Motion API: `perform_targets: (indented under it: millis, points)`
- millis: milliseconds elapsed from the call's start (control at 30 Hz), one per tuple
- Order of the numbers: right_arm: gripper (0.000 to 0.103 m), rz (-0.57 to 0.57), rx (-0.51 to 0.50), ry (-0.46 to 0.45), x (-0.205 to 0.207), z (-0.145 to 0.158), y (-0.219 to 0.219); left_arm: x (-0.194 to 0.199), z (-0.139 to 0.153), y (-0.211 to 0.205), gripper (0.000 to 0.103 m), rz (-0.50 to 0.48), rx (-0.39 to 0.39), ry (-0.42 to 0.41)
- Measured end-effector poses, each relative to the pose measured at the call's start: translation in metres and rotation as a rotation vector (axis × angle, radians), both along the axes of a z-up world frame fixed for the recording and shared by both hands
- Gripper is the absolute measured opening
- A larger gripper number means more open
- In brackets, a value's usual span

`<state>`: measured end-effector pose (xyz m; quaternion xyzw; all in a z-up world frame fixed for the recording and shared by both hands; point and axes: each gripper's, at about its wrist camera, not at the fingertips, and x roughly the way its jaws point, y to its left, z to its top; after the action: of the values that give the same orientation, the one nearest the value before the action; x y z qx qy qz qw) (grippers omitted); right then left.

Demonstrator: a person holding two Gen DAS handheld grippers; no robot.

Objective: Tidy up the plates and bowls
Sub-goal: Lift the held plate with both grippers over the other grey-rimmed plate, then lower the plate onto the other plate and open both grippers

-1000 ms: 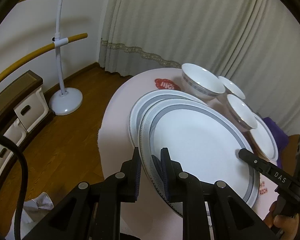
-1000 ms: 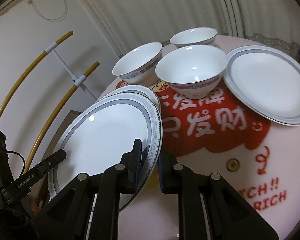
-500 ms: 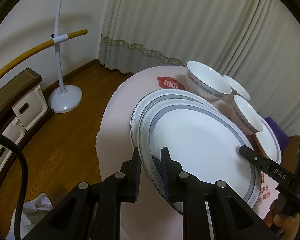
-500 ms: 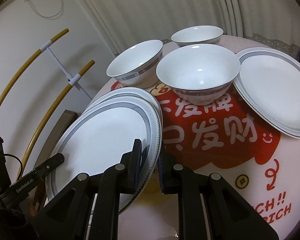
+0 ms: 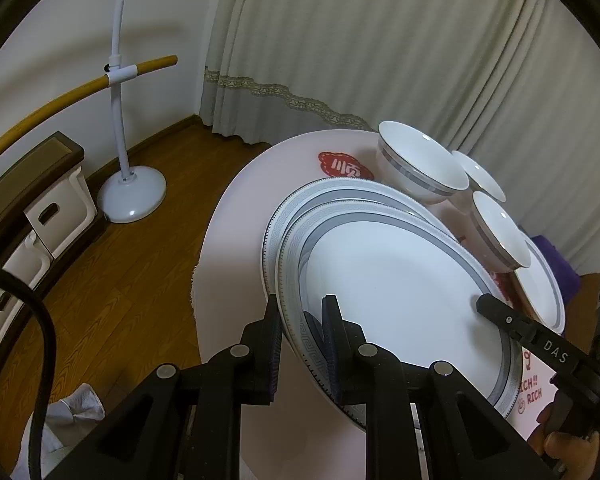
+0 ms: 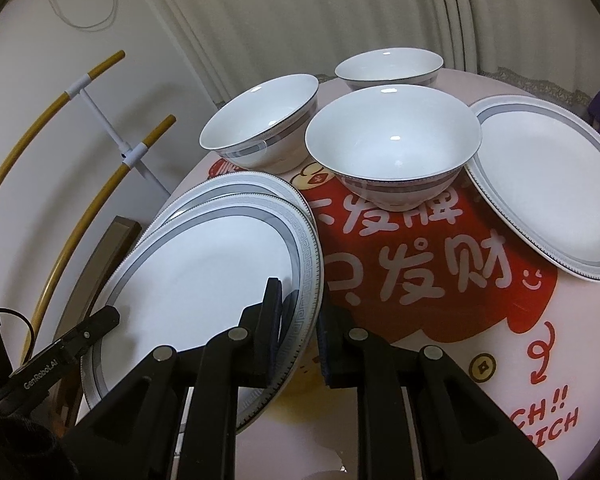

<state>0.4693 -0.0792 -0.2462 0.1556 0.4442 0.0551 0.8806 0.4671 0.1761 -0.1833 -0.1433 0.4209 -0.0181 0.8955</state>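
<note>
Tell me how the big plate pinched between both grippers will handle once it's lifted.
The top plate looks glazed, so probably stiff but slippery. The left gripper and right gripper pinch only its rim, so it may tilt. It overlaps the lower plate; likely chips if dropped.

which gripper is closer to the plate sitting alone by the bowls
Right. The right gripper grips the held plate's rim on the side facing the lone plate; the left gripper holds the opposite rim, farther away.

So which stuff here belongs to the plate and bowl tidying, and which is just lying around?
Job:
held plate
plate underneath
third plate
three bowls
left tongs
right tongs

Lying about:
hoop stand
drawer unit
curtain
</note>
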Motion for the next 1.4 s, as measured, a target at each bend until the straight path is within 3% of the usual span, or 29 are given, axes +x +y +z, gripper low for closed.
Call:
perform_targets:
  millis: [433, 733, 1400]
  points:
    - [0.022, -0.022, -0.089, -0.007, -0.003, 0.002, 0.013, -0.001, 0.001, 0.002, 0.016, -0.004, 0.005, 0.002]
    - [0.022, -0.017, 0.011, 0.016, -0.015, 0.002, 0.009, -0.001, 0.001, 0.005, 0.016, 0.003, 0.011, 0.012]
    - [0.022, -0.032, 0.011, 0.019, -0.024, 0.006, 0.013, -0.008, 0.006, 0.003, 0.016, 0.022, 0.022, 0.025]
